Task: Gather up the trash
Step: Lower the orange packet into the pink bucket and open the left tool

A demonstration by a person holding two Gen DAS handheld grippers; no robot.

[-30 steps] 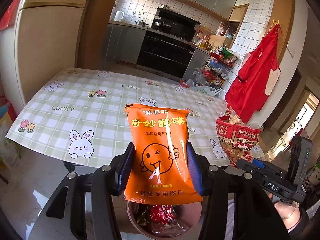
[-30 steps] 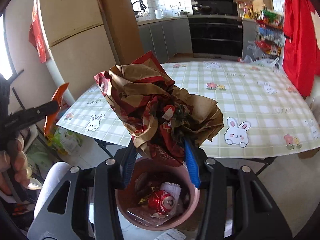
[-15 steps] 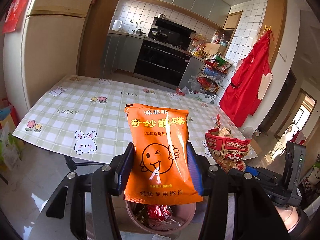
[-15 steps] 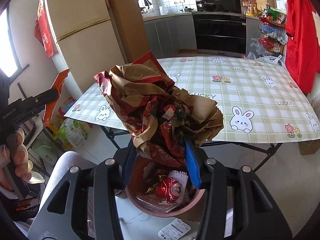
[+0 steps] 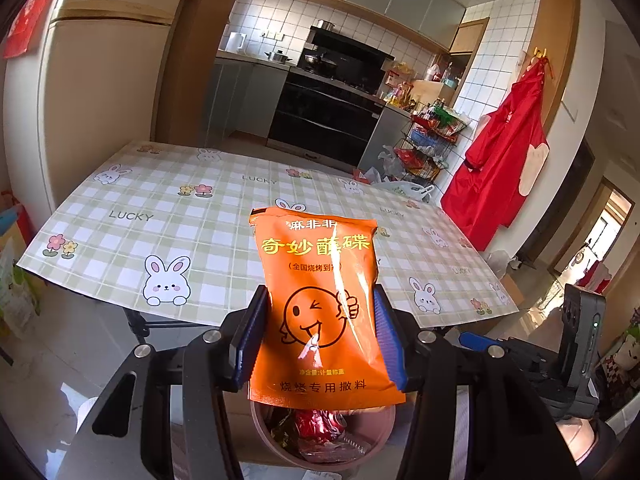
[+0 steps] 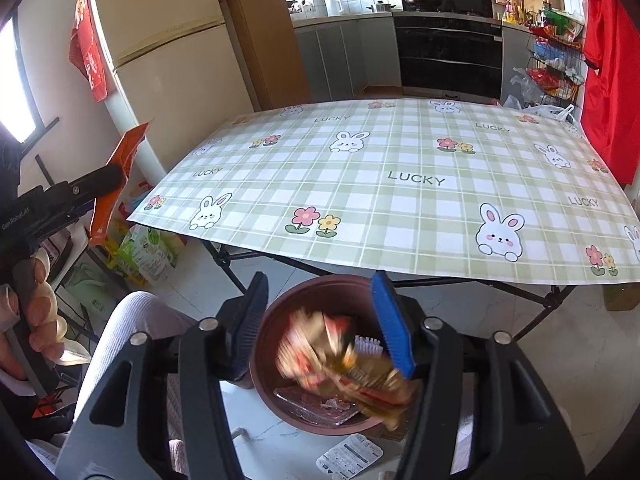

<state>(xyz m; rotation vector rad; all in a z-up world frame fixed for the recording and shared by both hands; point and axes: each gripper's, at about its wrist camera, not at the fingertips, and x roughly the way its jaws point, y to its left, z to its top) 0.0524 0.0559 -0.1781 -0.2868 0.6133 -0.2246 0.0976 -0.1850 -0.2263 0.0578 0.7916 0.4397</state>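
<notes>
Right tool (image 6: pixel 320 320) wide apart; blurred wrapper (image 6: pixel 344 364) seemingly loose.

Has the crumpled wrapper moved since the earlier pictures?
Yes. The wrapper has left the open right tool and dropped down, blurred, into the bin below, well under the table edge.

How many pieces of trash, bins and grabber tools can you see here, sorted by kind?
Grabber tools: 2, the left gripper and the right gripper.
Bins: 1, the brown bin on the floor.
Loose trash clearly seen: 2, the orange packet held in the left gripper and a blurred crumpled wrapper at the bin's mouth; the pieces already inside are too jumbled to count.
Total: 5.
</notes>
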